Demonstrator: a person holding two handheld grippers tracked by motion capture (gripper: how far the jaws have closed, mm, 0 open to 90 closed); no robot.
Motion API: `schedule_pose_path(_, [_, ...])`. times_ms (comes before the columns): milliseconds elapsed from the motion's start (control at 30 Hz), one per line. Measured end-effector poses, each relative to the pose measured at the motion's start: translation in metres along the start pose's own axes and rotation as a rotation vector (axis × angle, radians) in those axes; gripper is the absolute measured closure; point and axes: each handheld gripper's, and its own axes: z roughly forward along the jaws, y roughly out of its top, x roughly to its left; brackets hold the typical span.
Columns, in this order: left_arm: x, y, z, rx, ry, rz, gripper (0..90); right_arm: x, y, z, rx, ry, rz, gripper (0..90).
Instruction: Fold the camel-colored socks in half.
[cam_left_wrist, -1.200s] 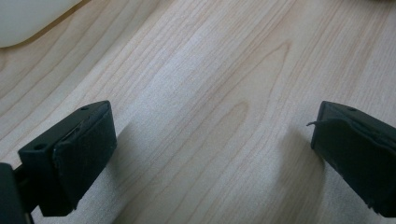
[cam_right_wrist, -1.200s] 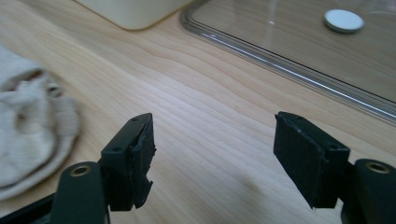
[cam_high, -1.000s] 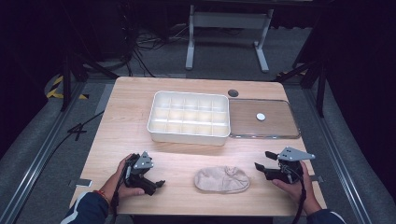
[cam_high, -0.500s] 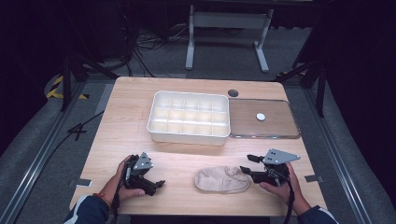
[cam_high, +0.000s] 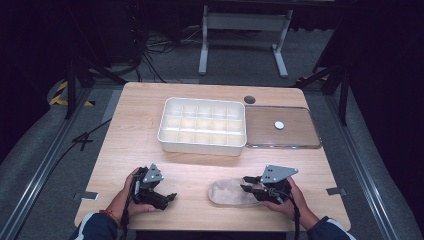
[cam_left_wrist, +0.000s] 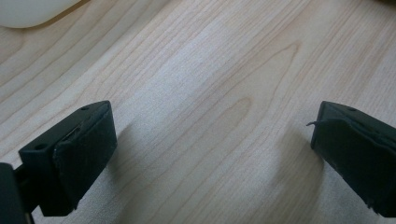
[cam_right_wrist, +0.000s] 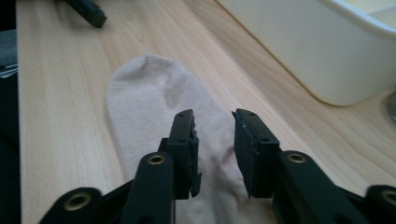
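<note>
Right tongs (cam_right_wrist: 213, 140) over beige sock (cam_right_wrist: 154, 107), lower centre of frame; jaws have just been closing, gap remains. Left tongs (cam_left_wrist: 210, 154) wide apart over bare desk (cam_left_wrist: 210, 70).

A white plastic compartment tray (cam_high: 202, 125) stands mid-table on the light wooden table (cam_high: 150, 110); just beside it lies a clear flat lid (cam_high: 282, 127).

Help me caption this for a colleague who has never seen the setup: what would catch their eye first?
Probably the beige sock lying flat near the table's front edge, with the right gripper over its right end; the jaws have just been closing, a narrow gap remains, and sock fabric lies between them. Next, the white divided tray at the table's middle, with a clear lid beside it on the right. The left gripper rests wide open over bare wood.
</note>
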Motion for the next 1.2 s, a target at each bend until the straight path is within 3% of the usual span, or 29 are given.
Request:
schedule_pose_path(67, [0.000, 0.000, 0.000, 0.002, 0.005, -0.001, 0.3, 0.005, 0.001, 0.006, 0.013, 0.033, -0.014, 73.1])
schedule_pose_path(267, [-0.001, 0.002, 0.001, 0.008, 0.019, -0.006, 0.3, 0.013, 0.000, 0.023, 0.081, 0.058, -0.041, 75.7])
schedule_pose_path(433, [-0.005, 0.006, 0.004, 0.013, 0.053, -0.048, 0.7, 0.018, -0.002, 0.038, 0.133, 0.072, -0.049, 73.3])
schedule_pose_path(533, [-0.007, 0.009, 0.003, 0.013, 0.049, -0.040, 4.7, 0.018, -0.001, 0.041, 0.126, 0.079, -0.030, 73.7])
schedule_pose_path(600, [-0.008, 0.011, 0.003, 0.000, 0.054, -0.050, 13.2, 0.018, 0.000, 0.044, 0.120, 0.078, -0.025, 74.5])
schedule_pose_path(667, [-0.008, 0.013, 0.004, -0.004, 0.045, -0.062, 18.4, 0.020, 0.001, 0.046, 0.115, 0.077, -0.023, 74.8])
schedule_pose_path(867, [-0.011, 0.026, 0.005, -0.066, -0.063, -0.131, 27.5, 0.023, 0.008, 0.054, 0.120, 0.074, -0.040, 74.9])
schedule_pose_path(900, [-0.011, 0.026, 0.005, -0.066, -0.063, -0.131, 28.3, 0.023, 0.008, 0.055, 0.117, 0.073, -0.042, 74.9])
schedule_pose_path(967, [-0.014, 0.034, 0.004, -0.088, -0.114, -0.115, 28.4, 0.023, 0.009, 0.057, 0.117, 0.073, -0.038, 75.0])
schedule_pose_path(1100, [-0.021, 0.044, 0.008, -0.107, -0.140, -0.126, 29.7, 0.024, 0.010, 0.059, 0.113, 0.071, -0.038, 75.1])
schedule_pose_path(1200, [-0.029, 0.052, 0.016, -0.107, -0.156, -0.110, 30.0, 0.024, 0.012, 0.061, 0.112, 0.071, -0.039, 75.2])
